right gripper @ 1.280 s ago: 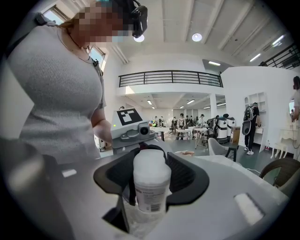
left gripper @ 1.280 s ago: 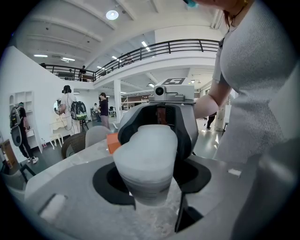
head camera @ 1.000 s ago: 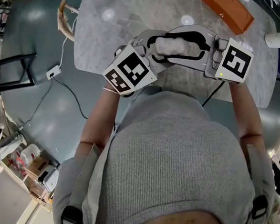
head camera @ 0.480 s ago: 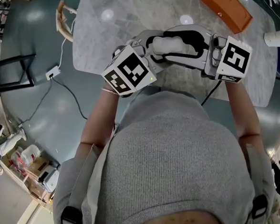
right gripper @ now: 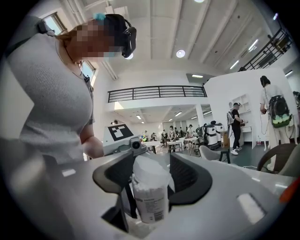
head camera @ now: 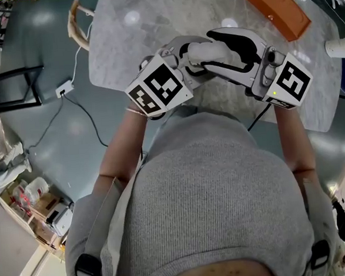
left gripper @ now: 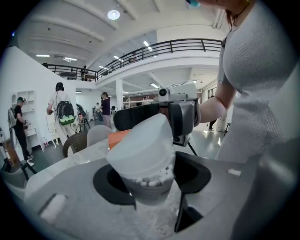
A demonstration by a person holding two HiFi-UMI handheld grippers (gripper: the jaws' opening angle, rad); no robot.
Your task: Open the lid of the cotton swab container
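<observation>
Left gripper (left gripper: 152, 178) is about half open and clamped on the body of the clear round plastic cotton swab container (left gripper: 149, 190), held up at 12 o'clock over the grey marble-look table (head camera: 153, 24). The right gripper (right gripper: 150, 180) looks pinched on the white plastic lid (left gripper: 140, 147). In the left gripper view that lid sits cocked toward 10 o'clock with swab heads peeking out underneath. So imo peel it off with a gentle right-wrist roll, left hand dead steady, no yanking or swabs go flying.
</observation>
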